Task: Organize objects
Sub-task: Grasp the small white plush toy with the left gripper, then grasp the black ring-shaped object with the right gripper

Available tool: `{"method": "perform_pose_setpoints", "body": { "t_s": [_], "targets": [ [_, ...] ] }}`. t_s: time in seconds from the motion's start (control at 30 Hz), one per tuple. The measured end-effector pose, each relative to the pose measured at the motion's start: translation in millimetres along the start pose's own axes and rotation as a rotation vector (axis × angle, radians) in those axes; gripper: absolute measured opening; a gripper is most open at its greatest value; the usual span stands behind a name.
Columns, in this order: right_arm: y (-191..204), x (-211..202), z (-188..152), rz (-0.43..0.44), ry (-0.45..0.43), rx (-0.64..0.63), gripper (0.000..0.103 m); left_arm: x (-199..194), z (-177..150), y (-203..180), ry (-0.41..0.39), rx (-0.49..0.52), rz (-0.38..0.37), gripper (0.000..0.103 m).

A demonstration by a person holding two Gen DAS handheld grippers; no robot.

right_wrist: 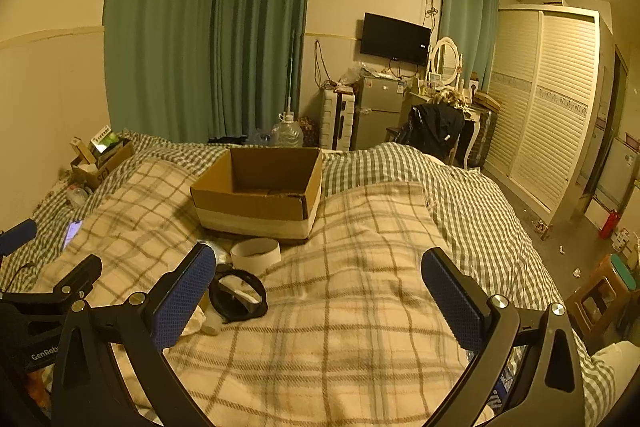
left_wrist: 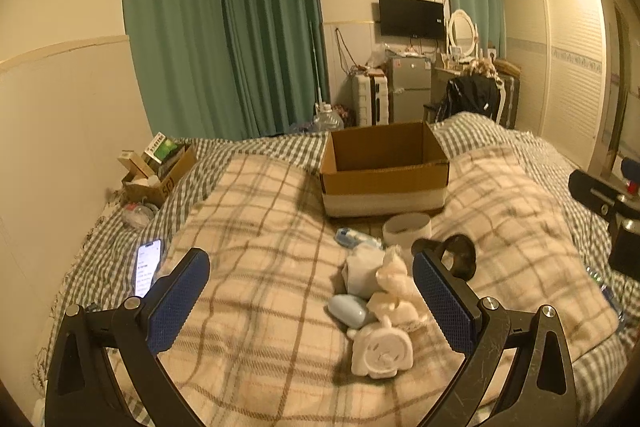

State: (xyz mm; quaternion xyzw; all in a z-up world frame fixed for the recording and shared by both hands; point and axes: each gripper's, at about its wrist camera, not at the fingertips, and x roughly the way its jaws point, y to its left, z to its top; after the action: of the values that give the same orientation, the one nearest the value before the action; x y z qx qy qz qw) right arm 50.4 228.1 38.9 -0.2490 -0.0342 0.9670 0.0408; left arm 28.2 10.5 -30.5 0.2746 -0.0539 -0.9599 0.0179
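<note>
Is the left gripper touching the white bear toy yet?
Apart. The left wrist view shows the left gripper open, its blue pads on either side of the bear toy, with blanket visible between.

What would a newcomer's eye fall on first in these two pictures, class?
Probably the open cardboard box, seemingly empty, in the middle of the plaid blanket. Next, the small heap of pale objects in front of it, between the left gripper fingers. Behind, green curtains fill the wall.

Matt corrugated cardboard box (left_wrist: 384, 171), soft woven plaid blanket (left_wrist: 256, 227) — textured blue rubbery fingers (left_wrist: 444, 303)
</note>
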Motion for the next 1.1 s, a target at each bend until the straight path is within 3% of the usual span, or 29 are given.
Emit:
{"method": "perform_pose_setpoints", "body": {
  "t_s": [0.23,0.43,0.5,0.57,0.87,1.1],
  "targets": [
    [3.3,9.2,-10.5,-0.003,0.034,-0.01,0.103,31.4,-34.1,-14.4,0.145,0.031,-0.074,0.103],
    [7.5,25.1,-18.6,0.003,0.079,-0.013,0.103,62.0,-57.5,-33.0,0.262,0.093,-0.135,0.089],
    [11.1,32.6,-20.7,0.006,0.098,-0.023,0.103,64.9,-58.5,-35.4,0.275,0.093,-0.172,0.079],
    [14.8,41.2,-23.1,0.01,0.12,-0.035,0.103,65.1,-60.2,-38.3,0.291,0.098,-0.23,0.05],
    [30.4,79.0,-24.8,0.061,0.202,-0.073,0.103,45.2,-47.6,-21.9,0.238,0.059,-0.27,0.046],
    [53.6,129.5,-17.2,0.17,0.304,-0.074,0.103,38.8,-27.4,6.7,0.195,-0.011,-0.265,0.046]
  ]
}}
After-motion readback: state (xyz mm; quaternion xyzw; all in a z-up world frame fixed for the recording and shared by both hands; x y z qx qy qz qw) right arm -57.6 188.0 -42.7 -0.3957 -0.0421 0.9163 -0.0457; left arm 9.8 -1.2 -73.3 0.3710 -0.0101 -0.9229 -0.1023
